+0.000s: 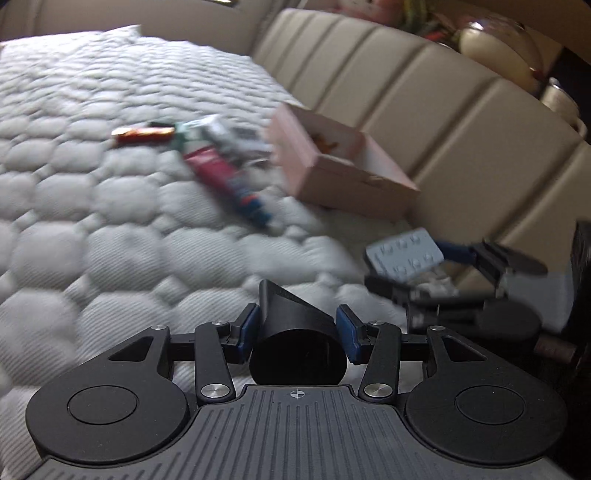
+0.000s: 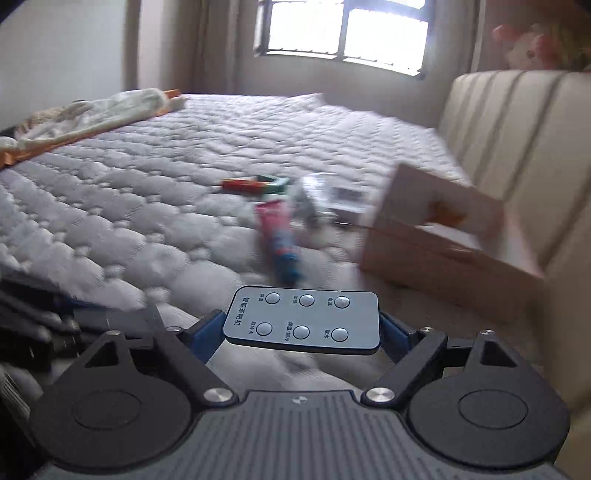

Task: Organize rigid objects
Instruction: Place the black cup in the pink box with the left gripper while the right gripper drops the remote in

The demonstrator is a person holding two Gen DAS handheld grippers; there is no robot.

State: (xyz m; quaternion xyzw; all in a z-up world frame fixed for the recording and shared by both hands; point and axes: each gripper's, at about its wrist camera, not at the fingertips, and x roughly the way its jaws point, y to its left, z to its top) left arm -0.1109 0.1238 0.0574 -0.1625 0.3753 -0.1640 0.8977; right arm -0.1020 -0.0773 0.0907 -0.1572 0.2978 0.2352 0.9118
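Two grippers, each clamped on one item. Nearest in the left wrist view: the left gripper (image 1: 298,334), blue pads pressed on either side of a black funnel-shaped part (image 1: 295,332) — round end toward the camera, narrow end pointing away, held above the quilted mattress (image 1: 92,221). Nearest in the right wrist view: the right gripper (image 2: 303,326), jaws set wide, pinching a grey remote (image 2: 303,319) by its short ends; it lies flat and crosswise, six round buttons in two rows of three. Both grippers tilt downward over the bed.

Only the left view shows the other gripper from outside: the right one, at the right edge, with the remote seen at an angle just above the mattress.

Mid-distance, on the mattress: one pink open box (image 1: 343,166) against the padded cream headboard (image 1: 424,92), something orange inside. Just beside the box, a loose pile — one red-and-blue tube (image 1: 229,181), one orange-red stick-like item (image 1: 142,133), one greenish small box (image 2: 277,183), plus some white and clear packets, count unclear through blur.

Farthest, right view only: one window (image 2: 343,29), crumpled cream bedding (image 2: 85,114) at the mattress's far left, a plush toy (image 2: 532,44) above the headboard.
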